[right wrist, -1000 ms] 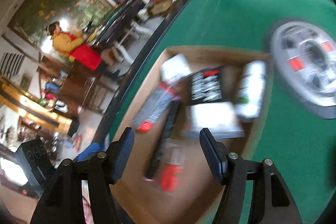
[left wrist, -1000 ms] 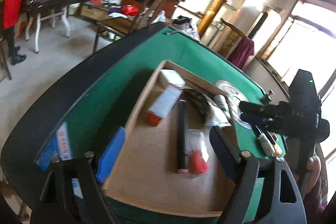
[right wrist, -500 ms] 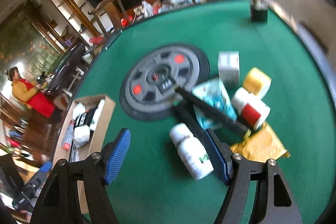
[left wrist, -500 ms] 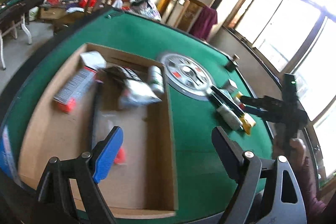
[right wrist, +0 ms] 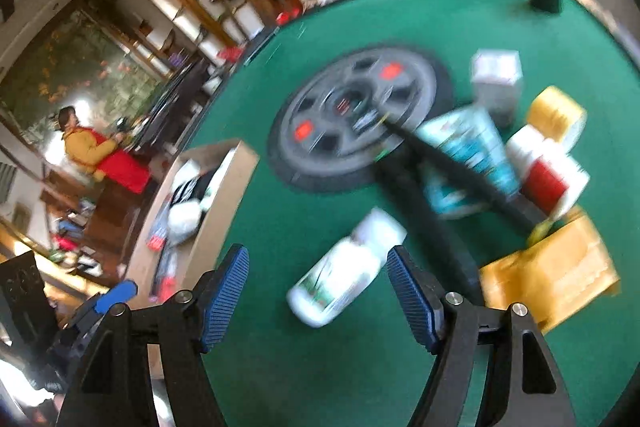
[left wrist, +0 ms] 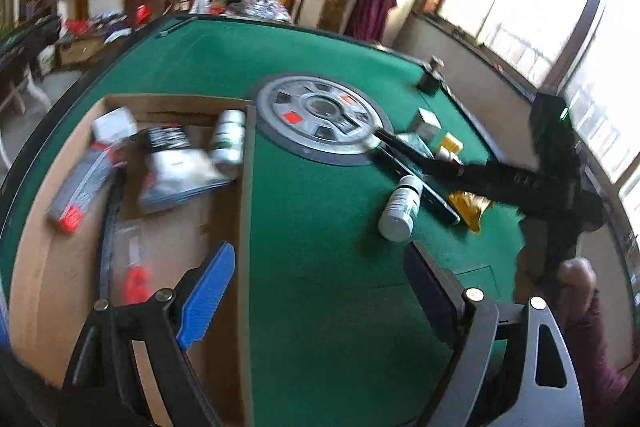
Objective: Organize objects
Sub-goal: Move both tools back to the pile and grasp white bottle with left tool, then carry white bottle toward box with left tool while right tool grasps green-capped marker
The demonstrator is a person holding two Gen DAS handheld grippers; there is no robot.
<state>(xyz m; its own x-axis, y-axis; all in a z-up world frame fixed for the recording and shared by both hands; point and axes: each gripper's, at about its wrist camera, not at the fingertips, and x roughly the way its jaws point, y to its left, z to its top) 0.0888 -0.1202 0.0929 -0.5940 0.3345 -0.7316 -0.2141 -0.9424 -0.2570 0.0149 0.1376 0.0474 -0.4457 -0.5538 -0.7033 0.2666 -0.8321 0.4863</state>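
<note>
Right tool (right wrist: 318, 291) gapes empty; I'd straddle the white bottle (right wrist: 344, 273) at twelve o'clock across its body. Left tool (left wrist: 318, 293) open, idle.

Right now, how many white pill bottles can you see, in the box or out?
2. One white bottle lies inside the cardboard box against its right wall. The other bottle lies on its side on the green felt, before the right hand-held gripper. The clutter may hide more.
</note>
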